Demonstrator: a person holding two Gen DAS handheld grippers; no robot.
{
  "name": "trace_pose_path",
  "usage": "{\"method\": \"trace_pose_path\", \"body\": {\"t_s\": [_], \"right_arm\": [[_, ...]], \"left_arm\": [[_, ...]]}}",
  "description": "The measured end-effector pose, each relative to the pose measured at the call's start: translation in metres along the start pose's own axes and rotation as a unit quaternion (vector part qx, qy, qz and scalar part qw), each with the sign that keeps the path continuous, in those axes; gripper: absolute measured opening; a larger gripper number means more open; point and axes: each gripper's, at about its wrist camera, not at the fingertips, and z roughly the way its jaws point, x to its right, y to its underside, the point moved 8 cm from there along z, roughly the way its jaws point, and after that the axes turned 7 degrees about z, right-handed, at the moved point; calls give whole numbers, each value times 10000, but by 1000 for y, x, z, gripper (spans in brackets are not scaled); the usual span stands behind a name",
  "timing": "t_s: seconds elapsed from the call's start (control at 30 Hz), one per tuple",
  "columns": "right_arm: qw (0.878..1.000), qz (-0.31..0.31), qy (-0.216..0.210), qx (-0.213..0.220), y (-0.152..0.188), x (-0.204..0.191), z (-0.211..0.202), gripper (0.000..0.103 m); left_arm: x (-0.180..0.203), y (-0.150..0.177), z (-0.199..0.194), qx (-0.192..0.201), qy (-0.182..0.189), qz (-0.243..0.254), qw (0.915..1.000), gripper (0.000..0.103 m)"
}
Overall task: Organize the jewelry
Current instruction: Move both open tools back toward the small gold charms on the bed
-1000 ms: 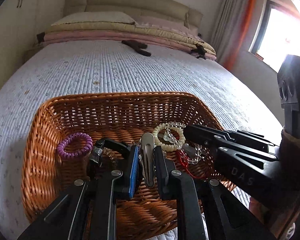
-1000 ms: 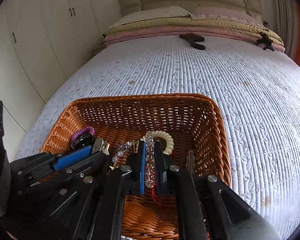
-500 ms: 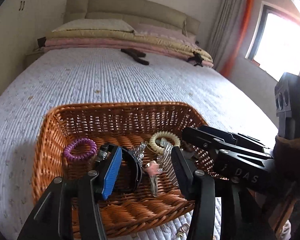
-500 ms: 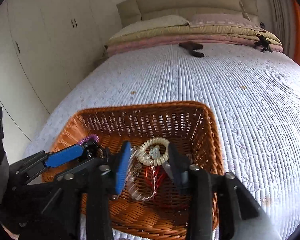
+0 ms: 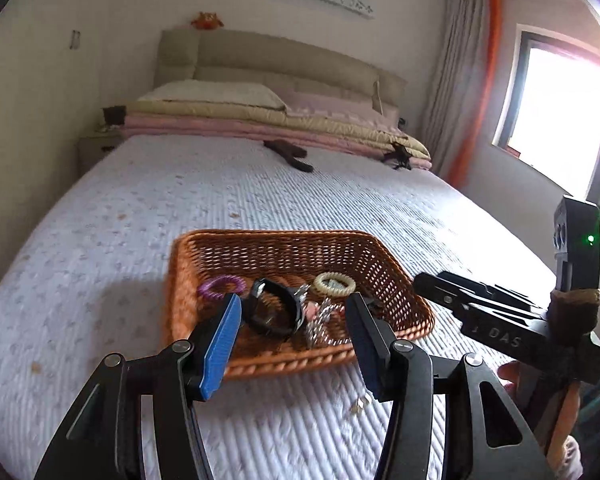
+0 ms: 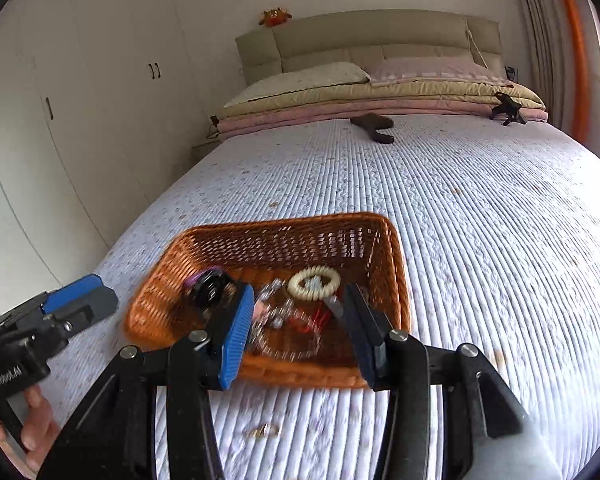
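Both grippers, left point(image 5: 294, 338) & right point(image 6: 296, 330), were held w/ fingers released, empty, above basket point(image 5: 284, 362); small earring point(image 6: 265, 431) near bed's foot edge could be missed.

Both grippers, left point(image 5: 294, 312) and right point(image 6: 300, 304), released jewelry, opened, withdrew.

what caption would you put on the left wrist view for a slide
Open left gripper hovers before a wicker basket of jewelry on a quilted bed, right gripper alongside.
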Motion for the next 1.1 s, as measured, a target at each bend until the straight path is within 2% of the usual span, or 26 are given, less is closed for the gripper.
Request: {"method": "trace_pose_path", "body": {"t_s": [0.13, 0.27, 0.4, 0.47, 0.6, 0.87, 0.97, 1.1], "right_arm": [[9999, -83, -74, 52, 21, -6, -35, 49], [9995, -246, -118, 181, 41, -17, -65, 49], [9988, -324, -187, 327, 58, -27, -84, 49], [9989, -334, -230, 255, 70, -30, -83, 49], [9994, -270, -227, 15, 99, -30, -70, 49], [9989, -281, 24, -364, 141, -17, -29, 49], [9983, -342, 123, -466, 151, -13, -18, 49], [9978, -270, 137, -592, 152, -7, -11, 49]], "left_arm": [[-9, 20, -43, 153, -147, -61, 9998, 61], [-17, 42, -80, 246, -203, -247, 9992, 63], [-14, 63, -116, 408, -192, -272, 9986, 78], [-11, 74, -127, 438, -179, -235, 9986, 78], [-9, 104, -124, 238, -286, -135, 9992, 78], [-13, 159, -82, -313, -523, -45, 9981, 78], [-15, 170, -66, -461, -560, -68, 9973, 78], [-16, 176, -59, -548, -419, -159, 9975, 78]]}}
